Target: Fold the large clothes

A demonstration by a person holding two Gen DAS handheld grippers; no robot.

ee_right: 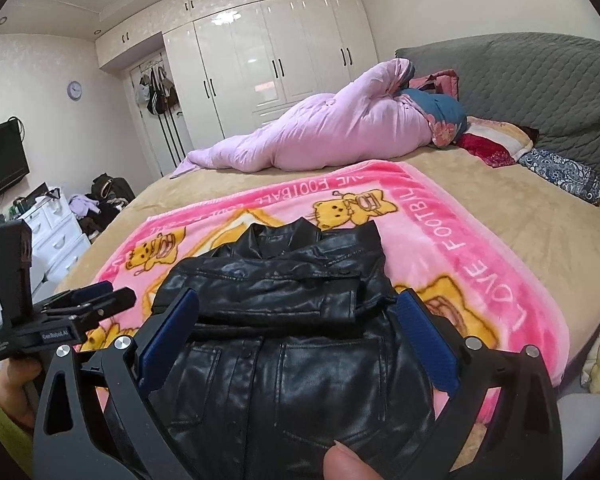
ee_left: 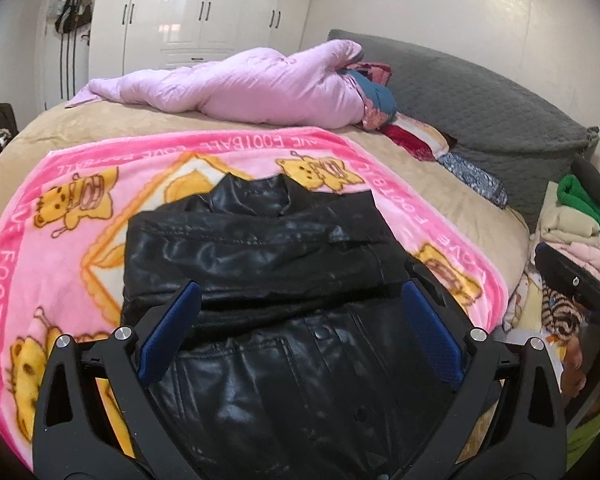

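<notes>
Bed (ee_right: 520, 216), pink blanket (ee_right: 440, 216): jacket (ee_right: 284, 360) sleeves folded in. Left gripper (ee_left: 300, 304), right gripper (ee_right: 300, 312) released, hovering. Next: grasp hem, fold toward collar.

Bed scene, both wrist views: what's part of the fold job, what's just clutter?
Job:
- glossy black leather jacket, sleeves folded across
- left tongs, open
- right tongs, open

Clutter:
- pink cartoon-bear fleece blanket under the jacket
- bundled lilac quilt
- grey quilted headboard cover
- stacked clothes pile
</notes>
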